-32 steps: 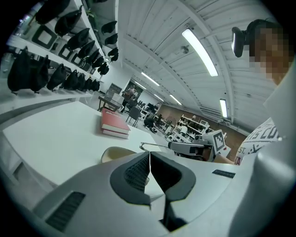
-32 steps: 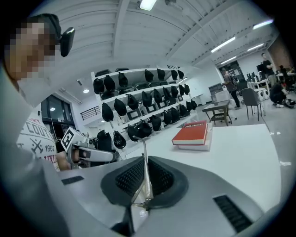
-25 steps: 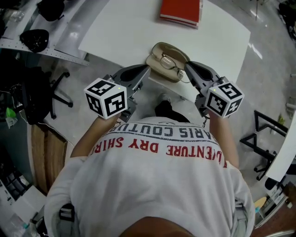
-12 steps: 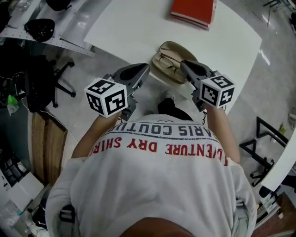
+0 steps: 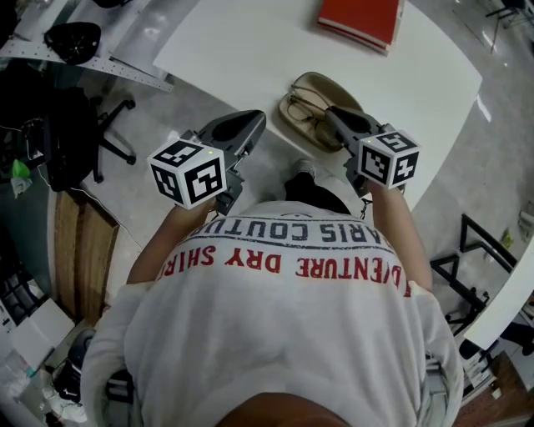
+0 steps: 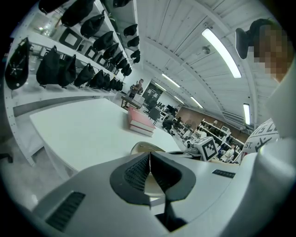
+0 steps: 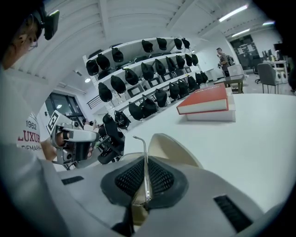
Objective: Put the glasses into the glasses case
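Nearest you, your left tongs (image 5: 259,118) hang just off the near edge of the table (image 5: 250,46). Their tips are pressed together on nothing, a little left of the glasses case (image 5: 327,84). Your right tongs (image 5: 331,113) reach over that edge from the other side and are clamped on a thin metal temple of the glasses (image 5: 305,112). The glasses lie in the lower half of the open cream case, which sits at the table's near edge. Farther back lies a red book (image 5: 360,18), well apart from the case.

Glasses (image 5: 307,110) over the case (image 5: 324,84) at the near edge of the table (image 5: 250,50) — book (image 5: 360,18) behind.
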A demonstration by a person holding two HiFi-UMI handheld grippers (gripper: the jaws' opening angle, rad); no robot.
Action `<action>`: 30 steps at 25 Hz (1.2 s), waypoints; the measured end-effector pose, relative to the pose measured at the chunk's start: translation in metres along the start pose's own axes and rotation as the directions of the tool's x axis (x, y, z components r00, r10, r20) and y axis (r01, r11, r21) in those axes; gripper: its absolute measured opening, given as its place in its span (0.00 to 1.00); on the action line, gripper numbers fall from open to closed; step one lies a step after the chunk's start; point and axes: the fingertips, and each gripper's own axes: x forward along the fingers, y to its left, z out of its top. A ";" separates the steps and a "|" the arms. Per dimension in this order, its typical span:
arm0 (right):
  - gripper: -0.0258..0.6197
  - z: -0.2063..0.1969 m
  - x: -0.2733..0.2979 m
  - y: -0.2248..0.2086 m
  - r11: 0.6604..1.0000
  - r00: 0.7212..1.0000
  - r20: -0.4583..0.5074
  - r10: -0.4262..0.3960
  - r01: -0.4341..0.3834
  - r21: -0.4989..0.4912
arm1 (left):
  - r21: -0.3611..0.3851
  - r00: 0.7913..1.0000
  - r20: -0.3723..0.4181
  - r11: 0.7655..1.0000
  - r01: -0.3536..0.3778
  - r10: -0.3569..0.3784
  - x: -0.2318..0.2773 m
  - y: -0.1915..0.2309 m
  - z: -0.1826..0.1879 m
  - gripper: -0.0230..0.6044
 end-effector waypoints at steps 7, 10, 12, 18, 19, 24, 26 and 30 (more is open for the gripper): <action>0.09 -0.013 0.006 -0.005 0.999 0.998 -0.059 -0.011 0.009 -0.050 | -0.002 1.000 -0.003 1.000 0.006 -0.006 0.008 0.002 0.001 0.08; 0.10 -0.019 0.009 -0.004 0.997 0.996 -0.093 -0.013 0.005 -0.081 | 0.000 1.000 -0.005 1.000 0.008 -0.008 0.010 0.003 0.002 0.08; 0.10 -0.023 0.012 -0.002 0.994 0.993 -0.120 -0.016 0.003 -0.110 | 0.000 1.000 -0.007 1.000 0.009 -0.009 0.011 0.004 0.002 0.08; 0.10 -0.029 0.014 0.003 0.983 0.985 -0.173 -0.021 -0.011 -0.184 | -0.003 1.000 -0.016 1.000 0.017 -0.017 0.014 0.005 0.001 0.08; 0.10 -0.030 0.014 0.003 0.982 0.984 -0.175 -0.020 -0.014 -0.187 | -0.003 1.000 -0.018 1.000 0.019 -0.019 0.014 0.006 0.000 0.08; 0.24 -0.031 0.013 0.005 0.980 0.984 -0.174 -0.028 -0.008 -0.199 | -0.002 0.999 -0.028 1.000 0.027 -0.027 0.015 0.006 -0.004 0.08; 0.27 -0.032 0.013 0.005 0.976 0.984 -0.172 -0.044 0.006 -0.217 | 0.002 0.999 -0.031 0.999 0.032 -0.032 0.015 0.006 -0.004 0.08; 0.36 -0.030 0.006 0.005 0.971 0.985 -0.150 -0.083 0.046 -0.236 | 0.008 0.998 -0.039 0.999 0.045 -0.045 0.013 0.001 -0.007 0.08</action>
